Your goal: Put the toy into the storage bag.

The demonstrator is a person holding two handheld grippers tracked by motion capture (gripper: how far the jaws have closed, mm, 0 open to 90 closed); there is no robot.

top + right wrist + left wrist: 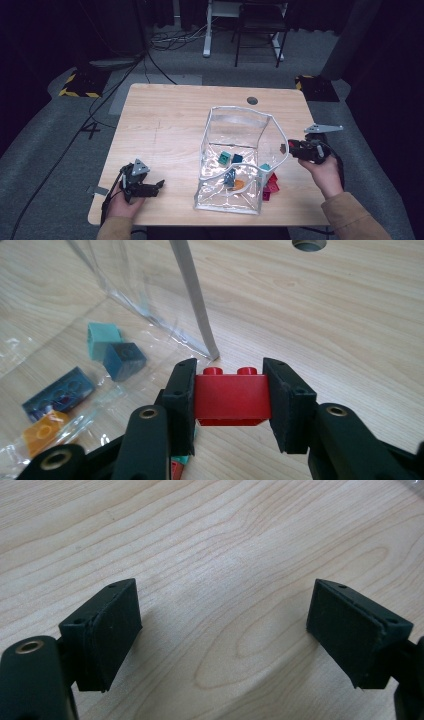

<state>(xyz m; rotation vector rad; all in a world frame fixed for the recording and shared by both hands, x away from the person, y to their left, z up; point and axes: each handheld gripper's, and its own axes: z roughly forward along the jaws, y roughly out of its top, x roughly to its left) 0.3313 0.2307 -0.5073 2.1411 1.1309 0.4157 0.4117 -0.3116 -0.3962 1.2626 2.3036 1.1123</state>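
Observation:
My right gripper (pixel 231 401) is shut on a red two-stud brick (pixel 231 396), studs up, held above the wood. In the high view the right gripper (pixel 286 148) hangs just right of the clear plastic bag's grey rim (pixel 240 110). The bag stands open on the table. Inside it lie a teal brick (pixel 102 338), a dark blue brick (pixel 124 360), a flat dark blue brick (pixel 57 392) and an orange brick (pixel 45 430). My left gripper (pixel 157 187) rests at the table's near left, open (pixel 225 630), with bare wood between its pads.
More red bricks (pixel 271 186) sit by the bag's near right corner. The wooden table (pixel 165 125) has a round cable hole (pixel 252 100) at the back. A chair and desk legs stand on the floor beyond the table.

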